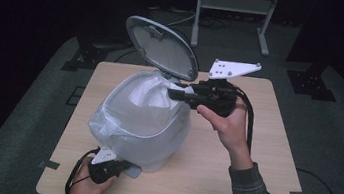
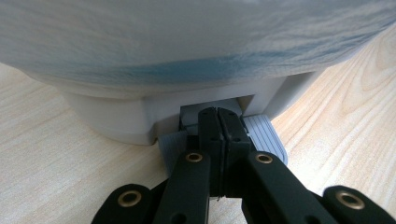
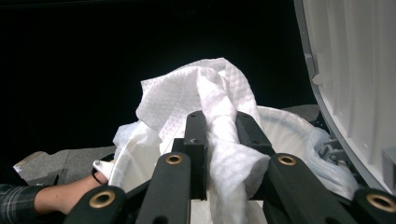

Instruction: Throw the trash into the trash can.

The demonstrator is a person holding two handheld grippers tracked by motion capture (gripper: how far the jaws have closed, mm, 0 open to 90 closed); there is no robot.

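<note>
My right gripper (image 3: 219,135) clamps a paper towel (image 3: 210,93) over the open bin (image 1: 141,123) at frame centre — my left gripper (image 2: 218,126), jaws together, presses the pedal (image 2: 264,135) on the counter (image 1: 231,165).

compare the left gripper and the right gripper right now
The left gripper is low at the pedal bin's base, shut and pressing the grey pedal; the right gripper is raised over the bin's open top, clamped on a white paper towel. Both are closed.
</note>
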